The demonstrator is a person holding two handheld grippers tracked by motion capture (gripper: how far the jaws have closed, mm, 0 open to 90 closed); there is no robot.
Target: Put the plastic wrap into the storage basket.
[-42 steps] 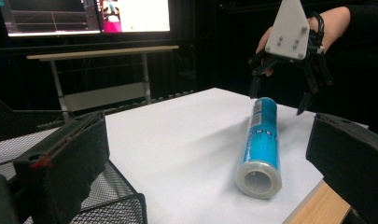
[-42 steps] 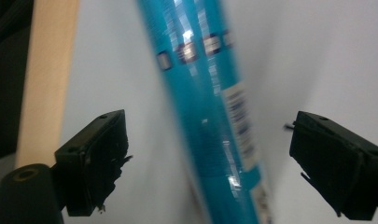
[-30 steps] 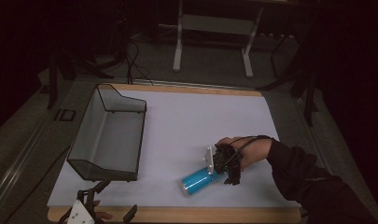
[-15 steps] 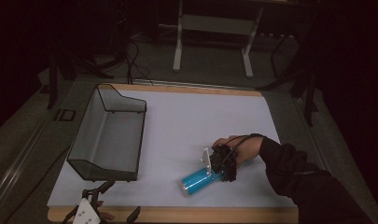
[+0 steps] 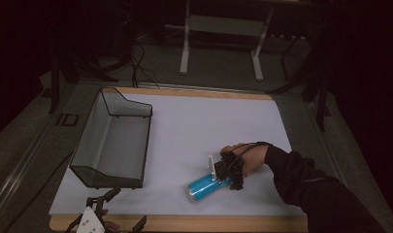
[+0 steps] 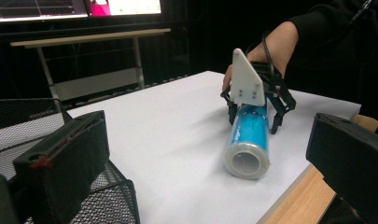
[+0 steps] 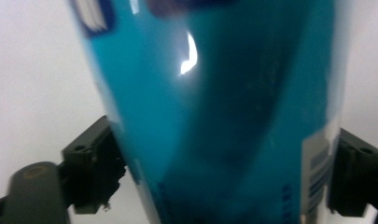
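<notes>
A: Where is the can point(image 5: 205, 186)?

B: It lies on its side on the white sheet point(image 5: 199, 131), near the front edge of the table point(image 5: 184, 224). It is blue with a clear lid at one end.

A: What is on it?

B: The right gripper point(image 5: 226, 173) sits over its far end, one jaw on each side. The jaws have just been opening again. They look right at the can's sides, but I cannot tell if they press on it.

A: And the other one?

B: The left gripper point(image 5: 104, 219) is low at the front edge, jaws apart, nothing in them.

A: Anything else?

B: A black mesh basket point(image 5: 89, 172) stands on the left, well apart from the can.
</notes>
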